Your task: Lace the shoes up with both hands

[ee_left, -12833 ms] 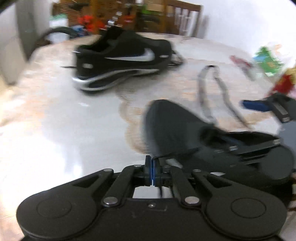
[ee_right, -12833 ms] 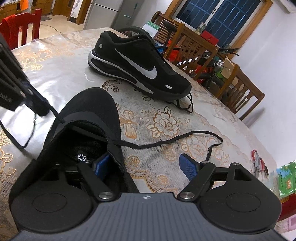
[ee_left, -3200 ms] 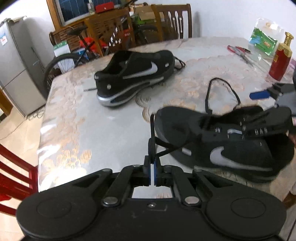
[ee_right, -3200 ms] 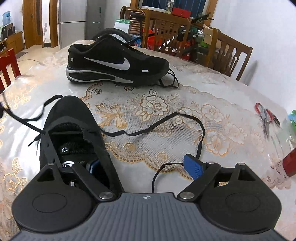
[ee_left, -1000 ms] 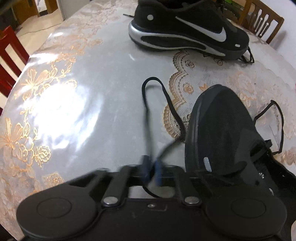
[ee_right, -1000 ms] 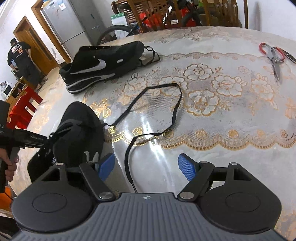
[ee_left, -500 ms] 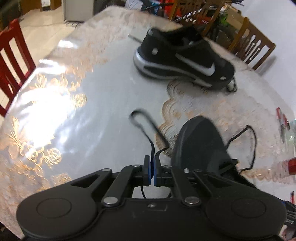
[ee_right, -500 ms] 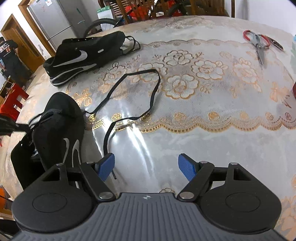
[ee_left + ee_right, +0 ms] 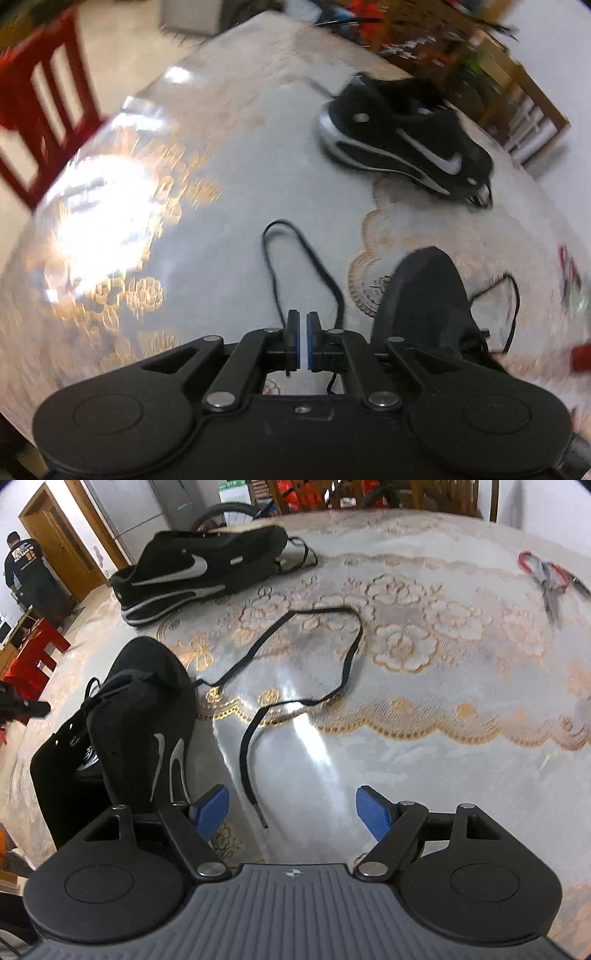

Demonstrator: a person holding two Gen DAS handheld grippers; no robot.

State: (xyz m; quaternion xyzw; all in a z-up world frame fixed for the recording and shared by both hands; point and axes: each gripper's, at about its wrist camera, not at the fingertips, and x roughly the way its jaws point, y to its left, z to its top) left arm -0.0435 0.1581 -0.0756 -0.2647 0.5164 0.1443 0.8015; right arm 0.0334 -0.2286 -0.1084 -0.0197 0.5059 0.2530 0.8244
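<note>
In the left wrist view my left gripper (image 9: 303, 343) is shut on a thin black shoelace (image 9: 273, 229). The lace loops out over the table and back to the near black shoe (image 9: 424, 295), and a short end shows under the pads. That shoe (image 9: 147, 701) lies at lower left in the right wrist view, with my left gripper (image 9: 37, 706) at its left. The lace's other half (image 9: 347, 657) snakes across the tablecloth. Its tip lies on the table between the fingers of my right gripper (image 9: 291, 812), which stands open and holds nothing.
A second black shoe (image 9: 195, 568) with a white swoosh lies at the far side of the table (image 9: 443, 757). Red-handled scissors (image 9: 546, 579) lie far right. A red chair (image 9: 44, 96) stands past the left edge. A person (image 9: 26, 568) stands by a door.
My left gripper has risen and drawn back with the lace, so both shoes look smaller and farther. The right gripper stays open and has hardly shifted above the lace's free end.
</note>
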